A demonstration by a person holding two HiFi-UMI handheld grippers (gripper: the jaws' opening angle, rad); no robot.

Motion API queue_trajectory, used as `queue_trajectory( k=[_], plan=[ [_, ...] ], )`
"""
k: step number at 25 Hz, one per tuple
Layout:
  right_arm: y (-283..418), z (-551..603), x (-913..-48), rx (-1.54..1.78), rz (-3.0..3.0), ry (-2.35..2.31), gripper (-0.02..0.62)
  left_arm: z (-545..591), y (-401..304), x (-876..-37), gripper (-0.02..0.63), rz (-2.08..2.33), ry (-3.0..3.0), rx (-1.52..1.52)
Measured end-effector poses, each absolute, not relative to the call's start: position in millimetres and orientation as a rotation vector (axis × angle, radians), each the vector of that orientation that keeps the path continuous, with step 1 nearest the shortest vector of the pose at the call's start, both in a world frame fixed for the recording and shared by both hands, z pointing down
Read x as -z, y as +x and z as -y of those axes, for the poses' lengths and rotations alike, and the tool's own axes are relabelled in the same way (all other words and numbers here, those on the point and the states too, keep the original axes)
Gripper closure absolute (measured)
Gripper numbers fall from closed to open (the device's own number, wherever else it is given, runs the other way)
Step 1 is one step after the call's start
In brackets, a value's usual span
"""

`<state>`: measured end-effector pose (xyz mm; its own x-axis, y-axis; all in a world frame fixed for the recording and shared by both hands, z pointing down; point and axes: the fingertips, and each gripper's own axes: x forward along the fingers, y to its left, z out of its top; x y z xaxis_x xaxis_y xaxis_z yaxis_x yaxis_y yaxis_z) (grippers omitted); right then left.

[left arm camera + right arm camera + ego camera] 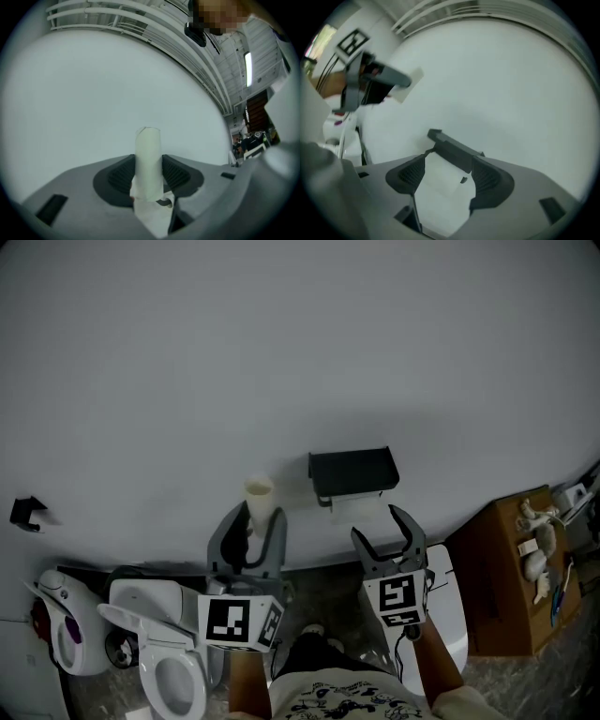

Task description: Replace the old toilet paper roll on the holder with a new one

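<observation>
An empty cardboard tube (258, 495) stands upright between the pads of my left gripper (255, 521), left of the holder. In the left gripper view the tube (148, 161) is clamped in the left gripper (148, 172), with a scrap of white paper at its base. The black wall holder (354, 468) carries no roll. Just below it, my right gripper (382, 526) has its jaws wide apart. In the right gripper view the holder (452, 149) sits at the tips of the right gripper (449, 171). A pale surface fills the gap, and I cannot tell what it is.
A white toilet (169, 667) stands at the lower left, next to a white appliance with a purple patch (61, 624). A small black fixture (26, 512) hangs on the wall. A brown cabinet (506, 568) with small items stands at the right, and a white object (450, 606) lies below my right gripper.
</observation>
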<state>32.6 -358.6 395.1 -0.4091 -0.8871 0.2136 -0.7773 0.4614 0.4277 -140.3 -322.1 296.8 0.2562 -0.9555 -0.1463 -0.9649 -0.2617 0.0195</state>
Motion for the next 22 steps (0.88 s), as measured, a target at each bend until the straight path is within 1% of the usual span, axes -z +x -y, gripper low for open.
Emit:
queue_trajectory(
  k=[2,4,11,12,15,17,19,22],
  plan=[
    [50,360,-374,0.221,2.41,1.527,0.282,322,-141,-297,0.42,-1.866,-2.431,-0.206],
    [68,361,-358,0.151,2.449,1.631,0.284,322,-142,-298,0.42,-1.873,-2.432,-0.214],
    [105,360,-318,0.088,2.485,1.879,0.293,321,-140,-294,0.42,-1.887,-2.435,-0.255],
    [109,358,-315,0.091,2.477,1.914,0.318,321,-140,-294,0.42,-1.889,-2.434,-0.261],
    [118,353,-309,0.089,2.46,2.002,0.479,318,-140,-293,0.42,-1.893,-2.428,-0.27],
    [121,351,-307,0.063,2.472,2.025,0.53,318,-140,-292,0.42,-1.896,-2.427,-0.276],
    [120,351,-304,0.031,2.499,2.028,0.552,319,-141,-292,0.42,-1.899,-2.426,-0.278],
    [119,351,-300,0.007,2.528,2.025,0.561,319,-142,-291,0.42,-1.902,-2.426,-0.281]
  ],
)
